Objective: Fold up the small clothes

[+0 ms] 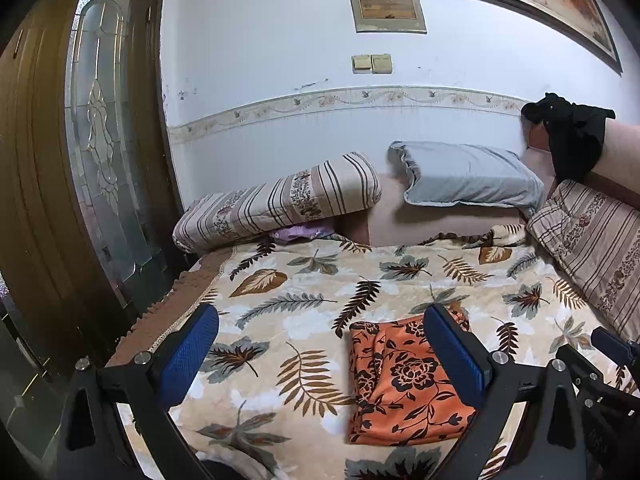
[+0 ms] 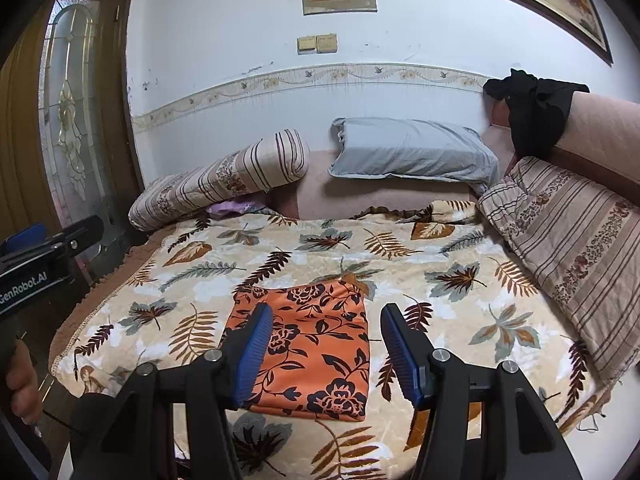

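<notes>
orange flowered cloth (image 2: 308,344) lies folded flat on leaf-print blanket (image 2: 400,256) of the bed. left gripper (image 1: 320,344) fingers spread wide, nothing between them, cloth just below its right finger. right gripper (image 2: 326,344) fingers spread above the cloth, not pinching it.

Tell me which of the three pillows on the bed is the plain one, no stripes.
The grey-blue pillow against the back wall, with a ruffled edge. The striped pillow to its left and the striped pillow along the right side both carry brown stripes and floral bands.
</notes>
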A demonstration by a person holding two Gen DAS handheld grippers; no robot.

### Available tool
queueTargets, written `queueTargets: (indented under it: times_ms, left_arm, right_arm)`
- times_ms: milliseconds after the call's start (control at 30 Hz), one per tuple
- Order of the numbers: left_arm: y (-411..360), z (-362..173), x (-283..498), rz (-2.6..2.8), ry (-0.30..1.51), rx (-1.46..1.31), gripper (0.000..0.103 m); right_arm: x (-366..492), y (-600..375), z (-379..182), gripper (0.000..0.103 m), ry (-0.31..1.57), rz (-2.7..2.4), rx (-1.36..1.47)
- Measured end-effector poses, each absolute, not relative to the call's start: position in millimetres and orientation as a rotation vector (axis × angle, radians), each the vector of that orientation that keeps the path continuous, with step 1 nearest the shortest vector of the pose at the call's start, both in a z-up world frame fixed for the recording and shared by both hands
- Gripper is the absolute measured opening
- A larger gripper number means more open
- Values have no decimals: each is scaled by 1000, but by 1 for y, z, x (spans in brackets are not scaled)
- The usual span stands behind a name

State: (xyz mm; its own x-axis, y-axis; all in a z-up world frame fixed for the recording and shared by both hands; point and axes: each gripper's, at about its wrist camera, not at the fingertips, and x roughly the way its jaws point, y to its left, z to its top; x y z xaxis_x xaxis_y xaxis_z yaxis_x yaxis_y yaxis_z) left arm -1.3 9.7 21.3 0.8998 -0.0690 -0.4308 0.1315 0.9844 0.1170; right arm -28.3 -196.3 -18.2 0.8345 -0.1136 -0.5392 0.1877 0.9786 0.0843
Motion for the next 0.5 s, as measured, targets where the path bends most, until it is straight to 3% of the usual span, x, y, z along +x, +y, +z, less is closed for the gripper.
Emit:
queueTargets:
  times_ms: [500]
  left_arm:
    - [18, 7, 15, -119, 472, 129, 102]
  right_arm:
    - [-10, -190, -30, 60, 597, -177, 130]
